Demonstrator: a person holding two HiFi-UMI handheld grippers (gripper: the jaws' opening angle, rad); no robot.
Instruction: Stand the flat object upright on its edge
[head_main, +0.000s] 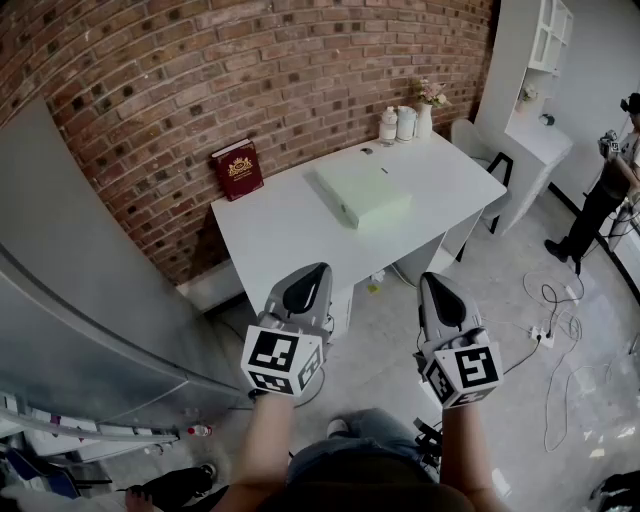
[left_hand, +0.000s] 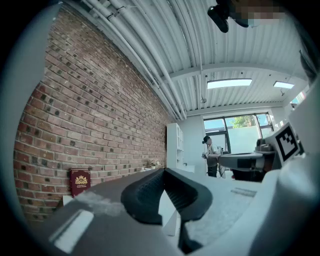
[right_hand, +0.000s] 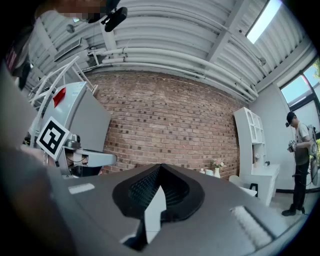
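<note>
A pale green flat box (head_main: 362, 193) lies flat near the middle of the white table (head_main: 276, 232). A dark red book (head_main: 237, 169) stands against the brick wall at the table's back left corner; the left gripper view also shows the book (left_hand: 80, 181). My left gripper (head_main: 318, 268) and right gripper (head_main: 432, 277) hover side by side over the floor, short of the table's near edge. Both are shut with nothing between their jaws, as the left gripper (left_hand: 163, 171) and the right gripper (right_hand: 160, 166) show in their own views.
Two jars (head_main: 396, 125) and a small vase of flowers (head_main: 427, 108) stand at the table's far end. A white shelf unit (head_main: 530, 90) and a person (head_main: 610, 180) are at the right. Cables (head_main: 555, 330) lie on the floor. A grey cabinet (head_main: 80, 300) fills the left.
</note>
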